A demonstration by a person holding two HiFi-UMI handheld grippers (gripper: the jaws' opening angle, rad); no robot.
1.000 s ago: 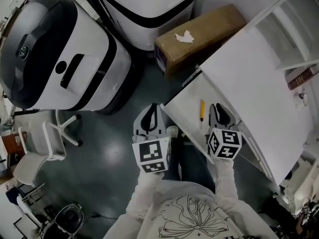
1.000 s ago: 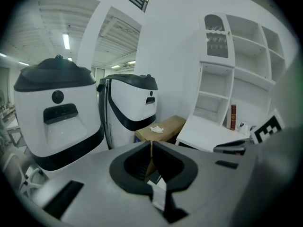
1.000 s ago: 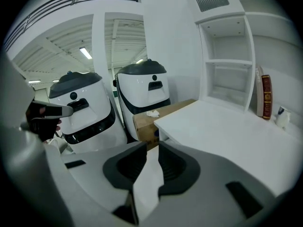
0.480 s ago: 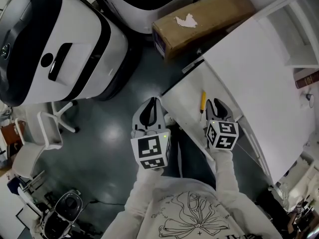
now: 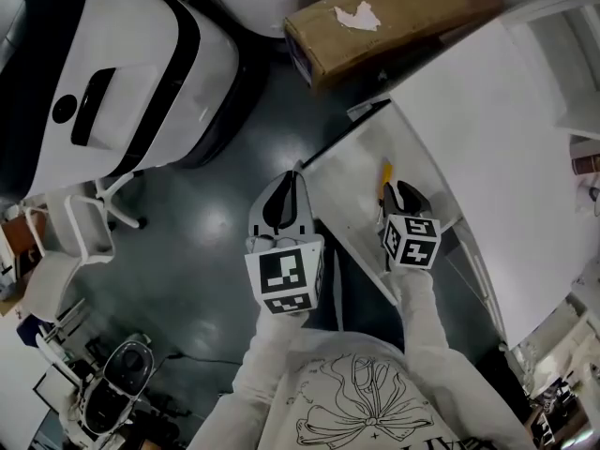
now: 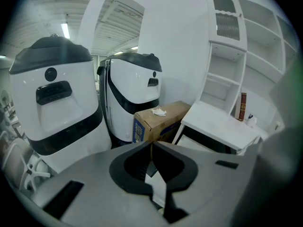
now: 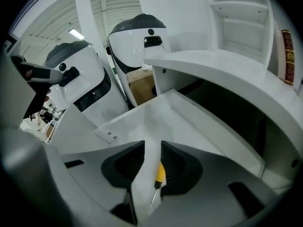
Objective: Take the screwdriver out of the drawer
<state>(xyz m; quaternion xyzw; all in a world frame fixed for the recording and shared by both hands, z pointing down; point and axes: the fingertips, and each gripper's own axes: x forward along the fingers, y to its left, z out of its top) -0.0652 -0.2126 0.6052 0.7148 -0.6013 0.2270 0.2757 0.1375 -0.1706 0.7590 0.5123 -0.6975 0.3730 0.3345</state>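
Screwdriver (image 7: 160, 173) between spread fingers (image 7: 178, 167) of right gripper (image 7: 152, 144), inside drawer (image 7: 158, 110)

the head view is looking steeply down on the floor (image 5: 206, 223) and open drawer (image 5: 356, 186); the right gripper view is peering close into that same drawer; the left gripper view is facing the cardboard box (image 6: 158, 119), also showing from overhead

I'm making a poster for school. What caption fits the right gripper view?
The open right tool reaches into a white drawer, a yellow screwdriver lying between its jaws.
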